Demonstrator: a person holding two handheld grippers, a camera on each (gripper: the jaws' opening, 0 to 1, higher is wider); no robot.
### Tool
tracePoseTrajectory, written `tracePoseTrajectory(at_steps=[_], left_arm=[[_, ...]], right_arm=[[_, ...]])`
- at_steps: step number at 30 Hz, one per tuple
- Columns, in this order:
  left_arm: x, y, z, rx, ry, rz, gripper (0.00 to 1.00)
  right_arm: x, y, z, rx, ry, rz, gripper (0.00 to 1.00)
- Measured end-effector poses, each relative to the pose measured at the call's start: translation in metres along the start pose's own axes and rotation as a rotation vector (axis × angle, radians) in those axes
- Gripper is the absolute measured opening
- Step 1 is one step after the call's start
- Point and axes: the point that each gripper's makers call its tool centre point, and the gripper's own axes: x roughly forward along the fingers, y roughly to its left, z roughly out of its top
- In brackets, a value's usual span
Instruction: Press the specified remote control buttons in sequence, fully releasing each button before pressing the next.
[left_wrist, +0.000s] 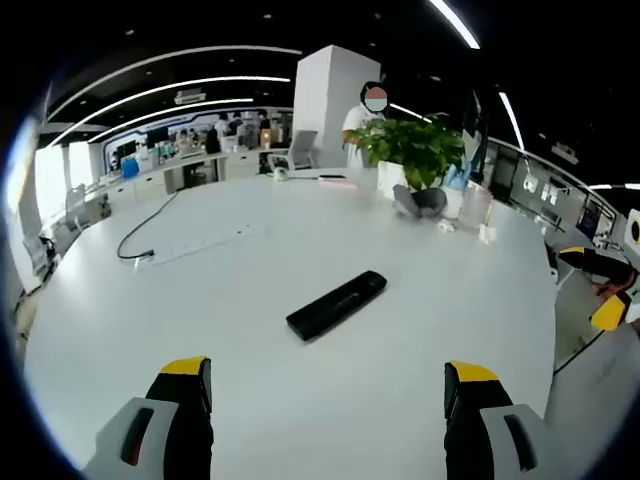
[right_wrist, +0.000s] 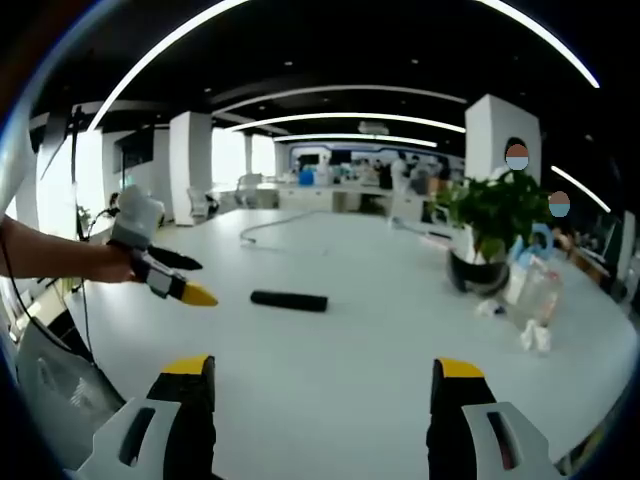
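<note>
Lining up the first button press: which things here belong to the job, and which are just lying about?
Job:
remote control, lying flat on the white table
left claw, open, short of it
right claw, open

Lying about:
potted plant
black cable
clear plastic bag

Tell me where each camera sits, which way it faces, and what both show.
Left gripper view: rides the left gripper, open, facing across the white table at the remote.
Right gripper view: rides the right gripper, open, facing the remote side-on; a forearm holds the left gripper.
Shared: remote, table, plant.
</note>
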Motion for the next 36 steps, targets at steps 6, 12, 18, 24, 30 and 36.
tracePoseTrajectory(at_steps=[6,12,18,24,30,36], left_arm=[[-0.024,0.003,0.002,0.019,-0.051,0.077,1.0],[-0.048,0.002,-0.004,-0.041,-0.082,0.121,1.0],[-0.073,0.0,-0.008,-0.046,-0.123,0.185,1.0],[-0.103,-0.002,-0.017,-0.069,-0.153,0.245,1.0],[-0.129,0.006,-0.033,0.003,-0.16,0.33,1.0],[-0.145,0.009,-0.035,-0.05,-0.216,0.364,1.0]], right_arm=[[-0.001,0.0,0.0,0.0,-0.002,-0.002,0.88],[-0.001,-0.001,0.001,-0.002,-0.006,-0.006,0.88],[-0.001,-0.003,0.001,0.006,-0.01,-0.015,0.88],[-0.001,-0.003,0.0,0.004,-0.006,-0.017,0.88],[-0.001,-0.004,0.0,0.003,0.0,-0.019,0.87],[0.0,-0.003,-0.002,-0.001,0.009,-0.017,0.87]])
